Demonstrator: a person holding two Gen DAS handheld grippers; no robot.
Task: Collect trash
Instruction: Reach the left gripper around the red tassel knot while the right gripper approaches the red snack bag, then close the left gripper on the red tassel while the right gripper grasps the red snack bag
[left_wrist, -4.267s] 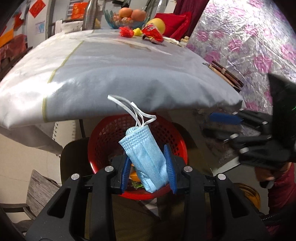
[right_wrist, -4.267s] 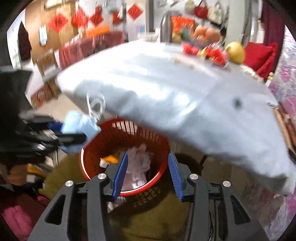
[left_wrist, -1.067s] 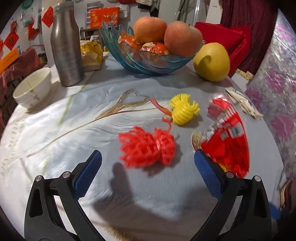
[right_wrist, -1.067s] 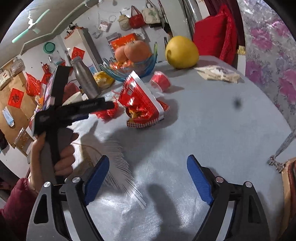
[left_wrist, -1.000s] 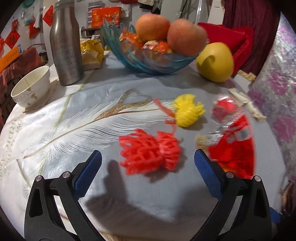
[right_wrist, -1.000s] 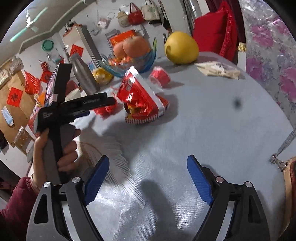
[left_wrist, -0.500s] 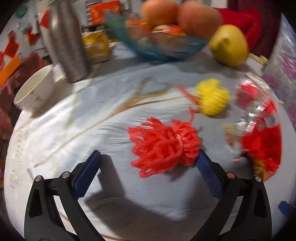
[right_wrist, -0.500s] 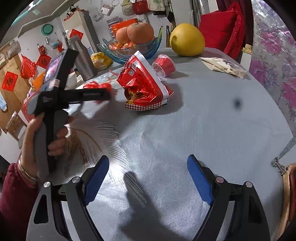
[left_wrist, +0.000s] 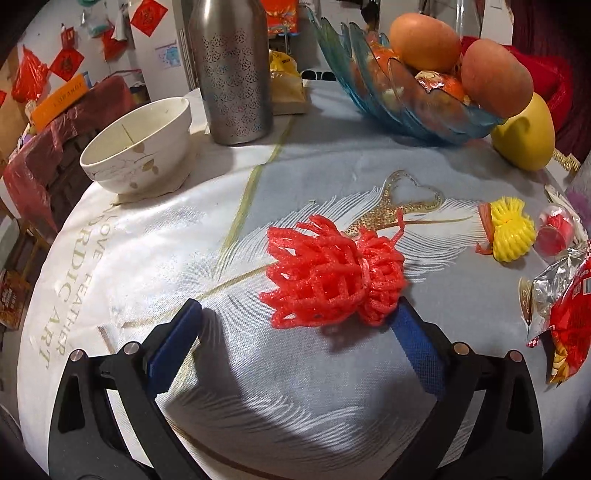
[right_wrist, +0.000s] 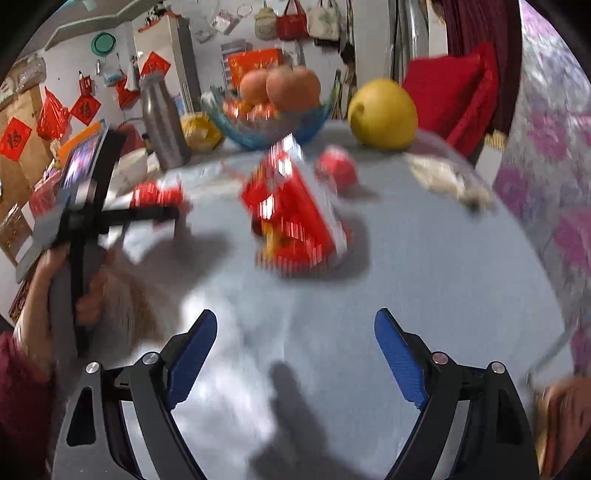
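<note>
A red foam fruit net (left_wrist: 332, 273) lies on the feather-print tablecloth (left_wrist: 295, 387). My left gripper (left_wrist: 297, 306) is open around its near side, and the right fingertip (left_wrist: 404, 310) is at the net's right end. A yellow foam net (left_wrist: 511, 236), a small red jelly cup (left_wrist: 554, 232) and a torn red snack bag (left_wrist: 569, 295) lie further right. In the blurred right wrist view, my right gripper (right_wrist: 295, 325) stands open above bare cloth, short of the snack bag (right_wrist: 295, 221). A hand holds the left gripper (right_wrist: 159, 212) at the red net (right_wrist: 157, 194).
At the back of the table stand a white bowl (left_wrist: 136, 147), a steel bottle (left_wrist: 231, 66), a blue glass fruit bowl (left_wrist: 406, 96) and a yellow pomelo (left_wrist: 524, 136). A crumpled wrapper (right_wrist: 443, 173) lies at the right. The table edge curves close on the left.
My left gripper has come forward and leftward, so the red net now sits between its fingers. The right gripper has shifted toward the snack bag, and its view has blurred.
</note>
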